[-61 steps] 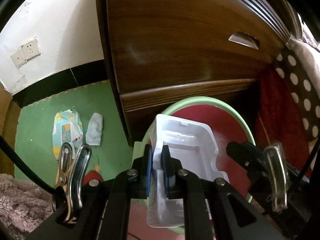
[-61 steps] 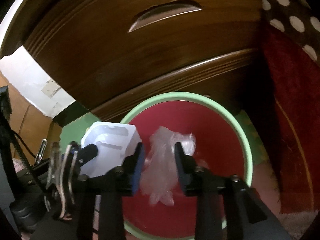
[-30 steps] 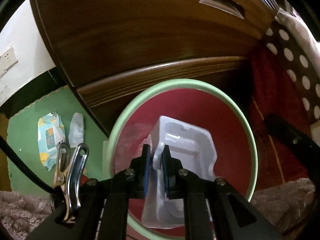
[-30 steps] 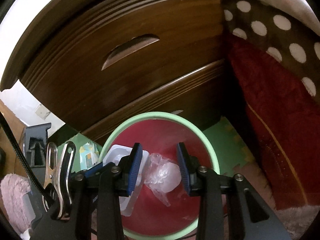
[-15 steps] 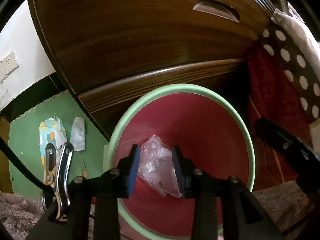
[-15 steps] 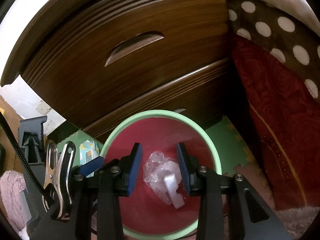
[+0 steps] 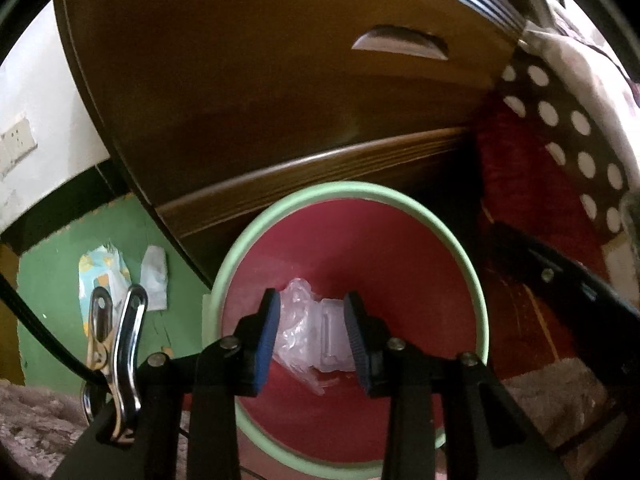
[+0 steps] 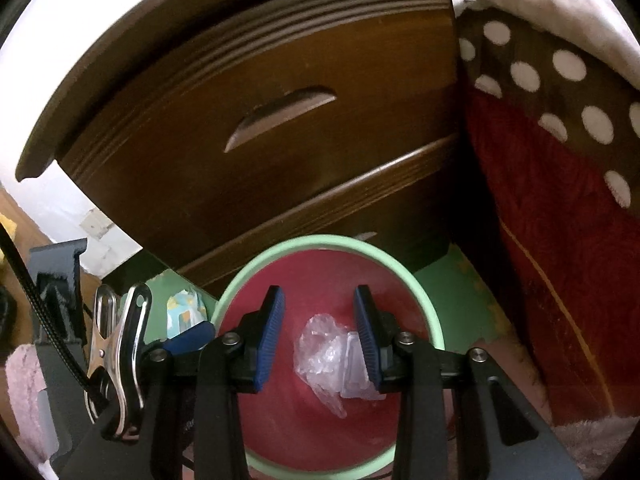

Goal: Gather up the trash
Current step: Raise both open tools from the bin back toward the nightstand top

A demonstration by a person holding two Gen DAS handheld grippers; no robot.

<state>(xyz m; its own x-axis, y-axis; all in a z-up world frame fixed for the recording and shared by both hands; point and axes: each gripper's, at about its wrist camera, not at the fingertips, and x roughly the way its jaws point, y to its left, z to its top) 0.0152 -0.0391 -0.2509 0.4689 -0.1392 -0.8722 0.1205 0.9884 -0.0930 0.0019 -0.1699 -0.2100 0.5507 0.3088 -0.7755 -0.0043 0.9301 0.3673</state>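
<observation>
Nearest the cameras, left tongs (image 7: pixel 310 330) and right tongs (image 8: pixel 319 334) both hang parted and empty over the green-rimmed bin (image 7: pixel 460 244). Down inside lie crumpled clear plastic (image 8: pixel 320 354) and a white tray (image 7: pixel 332 334). Beyond, a wooden drawer chest (image 8: pixel 280 80).

The right tongs (image 8: pixel 319 338) hang parted and empty over the bin (image 8: pixel 430 322) — crumpled plastic (image 8: pixel 326 354) lies inside.

Green foam floor mat (image 7: pixel 52 280) w/ a printed wrapper (image 7: pixel 105 276), white scrap (image 7: pixel 154 276), red bin w/ green rim (image 7: pixel 478 280) on it.
</observation>
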